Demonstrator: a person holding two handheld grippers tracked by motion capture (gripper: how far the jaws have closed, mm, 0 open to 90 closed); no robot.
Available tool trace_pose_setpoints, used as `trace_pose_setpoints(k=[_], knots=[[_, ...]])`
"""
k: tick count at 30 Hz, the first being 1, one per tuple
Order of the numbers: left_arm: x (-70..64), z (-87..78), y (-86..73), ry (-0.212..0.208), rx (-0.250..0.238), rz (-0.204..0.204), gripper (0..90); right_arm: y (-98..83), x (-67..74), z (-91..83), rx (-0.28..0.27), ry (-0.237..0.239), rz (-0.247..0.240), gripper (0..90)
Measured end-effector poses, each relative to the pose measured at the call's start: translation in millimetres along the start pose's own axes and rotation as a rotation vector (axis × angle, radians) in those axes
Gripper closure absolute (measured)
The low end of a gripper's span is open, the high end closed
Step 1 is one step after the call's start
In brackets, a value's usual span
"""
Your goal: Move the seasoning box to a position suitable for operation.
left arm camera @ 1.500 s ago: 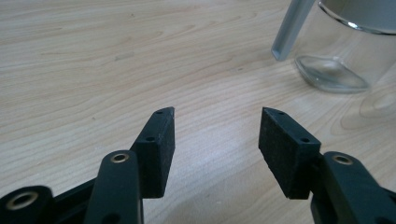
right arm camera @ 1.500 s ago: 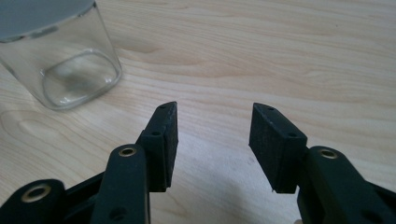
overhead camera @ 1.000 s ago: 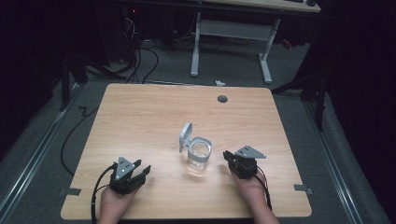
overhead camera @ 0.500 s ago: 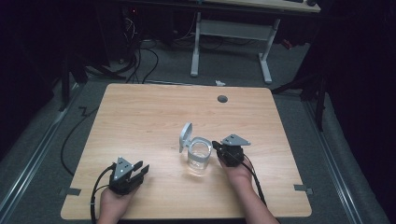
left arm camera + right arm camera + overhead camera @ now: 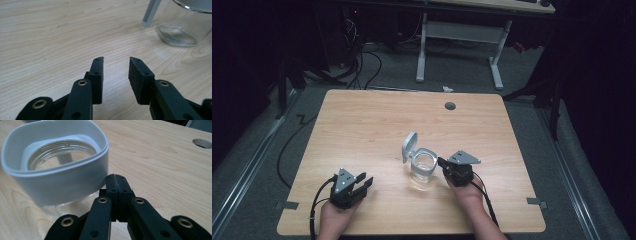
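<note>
A clear glass jar (image 5: 422, 171) with a pale grey collar and a flip lid (image 5: 409, 146) standing open sits near the table's middle front. My right gripper (image 5: 441, 162) is shut, its tips right beside the jar's collar (image 5: 57, 177) on the right, with nothing between the pads. In the right gripper view the jar's mouth is open and looks bare inside. My left gripper (image 5: 364, 181) rests open at the front left, pointing toward the jar; the jar's base (image 5: 178, 35) lies well ahead of its tips (image 5: 116, 60).
The wooden table (image 5: 362, 125) has a round cable hole (image 5: 450, 106) at the back right. Tape marks sit at the front corners (image 5: 536, 202). Beyond the table stand a white desk frame (image 5: 457, 35) and cables on the dark floor.
My right gripper has moved left and forward until its tips reach the jar's collar. The left gripper has stayed nearly still and open.
</note>
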State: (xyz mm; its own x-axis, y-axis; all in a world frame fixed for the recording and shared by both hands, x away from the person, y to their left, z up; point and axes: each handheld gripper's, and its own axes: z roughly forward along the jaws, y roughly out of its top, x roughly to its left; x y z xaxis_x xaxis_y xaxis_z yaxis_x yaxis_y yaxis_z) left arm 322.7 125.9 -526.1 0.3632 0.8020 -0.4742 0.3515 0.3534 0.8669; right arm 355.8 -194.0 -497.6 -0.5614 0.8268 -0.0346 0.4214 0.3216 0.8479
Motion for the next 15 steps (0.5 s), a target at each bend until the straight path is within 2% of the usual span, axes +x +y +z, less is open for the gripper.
trace_pose_setpoints(k=[9, 10, 14, 15], knots=[[-0.8, -0.7, -0.2, -0.002, -0.003, 0.007, 67.3, -5.5, 14.2, -9.1, -0.009, 0.019, -0.026, 90.0], [-0.9, -0.8, -0.4, -0.002, -0.006, 0.008, 68.7, -5.1, 12.8, -8.1, -0.014, 0.013, -0.027, 90.0], [-1.1, -1.3, 0.0, -0.003, -0.013, 0.010, 71.7, -2.5, -0.8, 4.3, 0.002, 0.004, 0.032, 90.0], [-0.9, -2.2, 0.6, -0.004, -0.015, 0.013, 72.2, -2.1, -1.8, 7.2, 0.007, 0.005, 0.030, 90.0]])
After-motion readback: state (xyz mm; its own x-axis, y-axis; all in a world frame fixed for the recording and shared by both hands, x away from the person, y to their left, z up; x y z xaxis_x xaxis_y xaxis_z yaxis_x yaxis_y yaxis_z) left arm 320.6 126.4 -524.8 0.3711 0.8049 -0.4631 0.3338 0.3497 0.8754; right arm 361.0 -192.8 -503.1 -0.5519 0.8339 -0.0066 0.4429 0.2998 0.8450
